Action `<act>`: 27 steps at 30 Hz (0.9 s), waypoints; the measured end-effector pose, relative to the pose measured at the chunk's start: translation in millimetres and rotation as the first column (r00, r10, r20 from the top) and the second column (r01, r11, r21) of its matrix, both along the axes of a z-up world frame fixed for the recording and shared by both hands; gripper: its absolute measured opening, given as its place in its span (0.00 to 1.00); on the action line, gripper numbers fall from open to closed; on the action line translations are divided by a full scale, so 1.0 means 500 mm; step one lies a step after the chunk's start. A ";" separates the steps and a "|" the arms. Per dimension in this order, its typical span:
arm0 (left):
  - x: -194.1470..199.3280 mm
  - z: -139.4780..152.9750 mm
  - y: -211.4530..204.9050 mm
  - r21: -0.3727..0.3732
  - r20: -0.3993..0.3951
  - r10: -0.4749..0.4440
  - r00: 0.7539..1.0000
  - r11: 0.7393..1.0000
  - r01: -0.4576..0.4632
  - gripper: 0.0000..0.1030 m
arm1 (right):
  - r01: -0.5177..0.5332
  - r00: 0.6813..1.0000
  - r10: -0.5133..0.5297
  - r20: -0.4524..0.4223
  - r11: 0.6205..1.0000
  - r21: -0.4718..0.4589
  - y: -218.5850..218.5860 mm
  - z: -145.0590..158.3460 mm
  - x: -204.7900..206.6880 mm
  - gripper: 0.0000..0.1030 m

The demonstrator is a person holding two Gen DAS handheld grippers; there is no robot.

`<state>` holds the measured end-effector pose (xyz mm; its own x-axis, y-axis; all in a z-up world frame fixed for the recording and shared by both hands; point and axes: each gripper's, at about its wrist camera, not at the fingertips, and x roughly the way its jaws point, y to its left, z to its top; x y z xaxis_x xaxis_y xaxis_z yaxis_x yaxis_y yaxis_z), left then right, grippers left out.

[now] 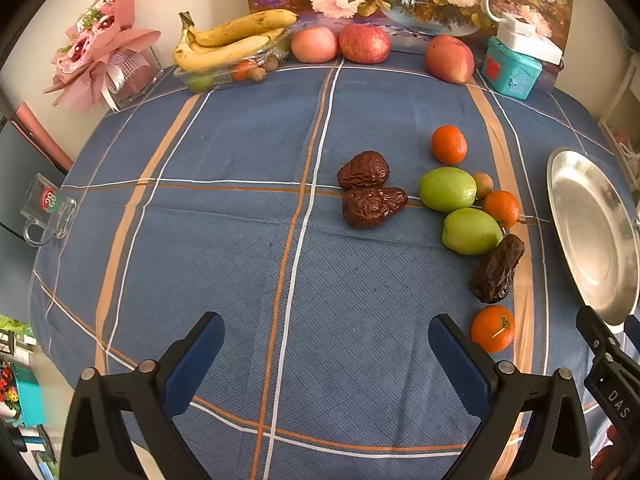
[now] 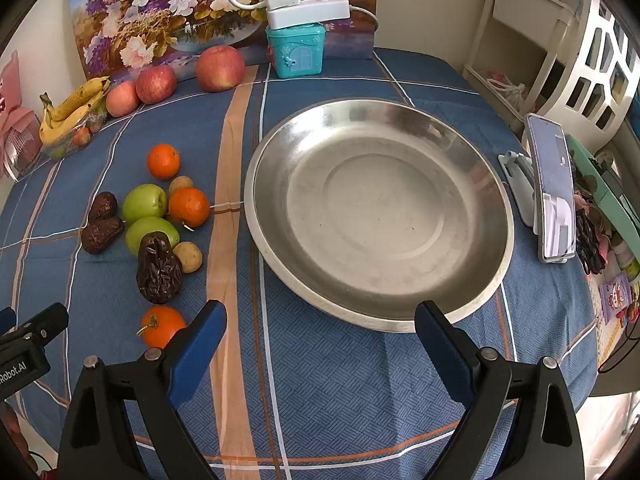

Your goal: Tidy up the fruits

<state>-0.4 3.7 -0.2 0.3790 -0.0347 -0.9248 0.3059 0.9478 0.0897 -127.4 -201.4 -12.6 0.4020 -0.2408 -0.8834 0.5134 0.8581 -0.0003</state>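
Loose fruit lies on the blue checked cloth: three small oranges [image 1: 493, 329] [image 2: 163, 325], two green fruits [image 1: 447, 189] [image 2: 144, 201], three wrinkled dark dates [image 1: 363, 169] [image 2: 159, 268] and two small tan fruits [image 2: 188, 256]. A bare steel plate [image 2: 380, 208] [image 1: 592, 232] sits to their right. My left gripper [image 1: 326, 340] hovers open over bare cloth, left of the nearest orange. My right gripper [image 2: 320, 328] is open above the plate's near rim, with nothing between its fingers.
At the back stand a glass dish of bananas [image 1: 228, 40], three apples [image 1: 364, 43], a teal box [image 2: 296, 50] and a flower painting. A glass mug [image 1: 48, 210] sits at the left edge, a phone on a stand [image 2: 550, 188] at the right.
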 end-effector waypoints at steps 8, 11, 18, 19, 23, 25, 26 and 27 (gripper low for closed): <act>0.001 0.003 0.004 -0.003 0.004 0.007 1.000 1.000 -0.007 1.00 | 0.000 1.000 0.000 -0.002 1.000 0.000 0.001 -0.002 0.001 0.92; 0.002 0.004 0.004 -0.001 0.007 0.008 1.000 1.000 -0.008 1.00 | 0.001 1.000 -0.001 -0.004 1.000 0.001 0.001 -0.002 0.002 0.92; 0.004 0.006 0.006 0.001 0.013 0.012 1.000 1.000 -0.012 1.00 | -0.001 1.000 0.001 -0.005 1.000 -0.001 0.005 -0.005 0.000 0.92; 0.004 0.007 0.006 0.001 0.014 0.012 1.000 1.000 -0.012 1.00 | -0.001 1.000 0.001 -0.006 1.000 -0.001 0.005 -0.005 0.001 0.92; 0.002 0.006 0.006 0.003 0.017 0.011 1.000 1.000 -0.011 1.00 | -0.002 1.000 0.002 -0.009 1.000 0.000 0.006 -0.008 0.001 0.92; 0.002 0.006 0.006 0.003 0.018 0.012 1.000 1.000 -0.012 1.00 | -0.002 1.000 0.002 -0.009 1.000 0.000 0.006 -0.009 0.002 0.92; 0.002 0.006 0.006 0.003 0.018 0.012 1.000 1.000 -0.012 1.00 | -0.002 1.000 0.002 -0.010 1.000 0.000 0.005 -0.008 0.003 0.92; 0.002 0.006 0.006 0.003 0.018 0.013 1.000 1.000 -0.013 1.00 | -0.002 1.000 0.002 -0.010 1.000 0.000 0.005 -0.010 0.002 0.92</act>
<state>0.5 6.7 2.8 0.3956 -0.0272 -0.9180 0.2922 0.9514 0.0978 -126.5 -198.9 -17.4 0.3935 -0.2400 -0.8875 0.5118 0.8591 -0.0054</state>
